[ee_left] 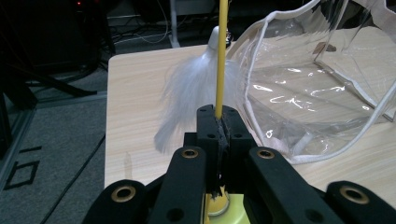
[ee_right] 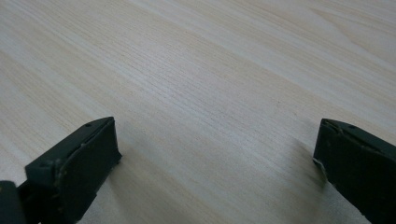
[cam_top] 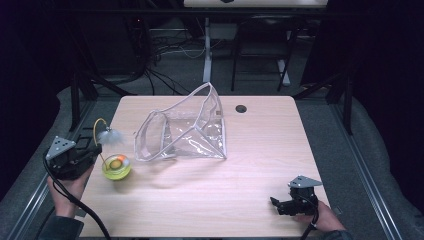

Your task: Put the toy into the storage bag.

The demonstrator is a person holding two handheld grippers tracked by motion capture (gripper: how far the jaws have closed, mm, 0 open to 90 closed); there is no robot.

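Left gripper [ee_left: 219, 122]: jaws pressed together on a thin yellow wand [ee_left: 220, 56], which rises straight up between them. White feather tuft [ee_left: 191, 93] hangs on the wand just past the fingertips. In the high view this gripper [cam_top: 95, 150] sits at the table's left edge, and the wand [cam_top: 95, 127] arcs up and over to the feather [cam_top: 110, 136].

The wand's lower end meets a yellow-green round base [cam_top: 117, 167] with an orange ball inside, resting on the table [cam_top: 260, 150] just right of the gripper.

Right gripper [cam_top: 280, 205]: jaws spread wide, holding nothing, bare tabletop between them; low over the near right corner, well apart from the toy.

Clear plastic pouch [cam_top: 190, 132] with white trim stands open mid-table, just beyond the feather, mouth toward the left.

Dark grommet hole [cam_top: 241, 108] behind the pouch.

Count: two grippers, one wand toy, one pouch.
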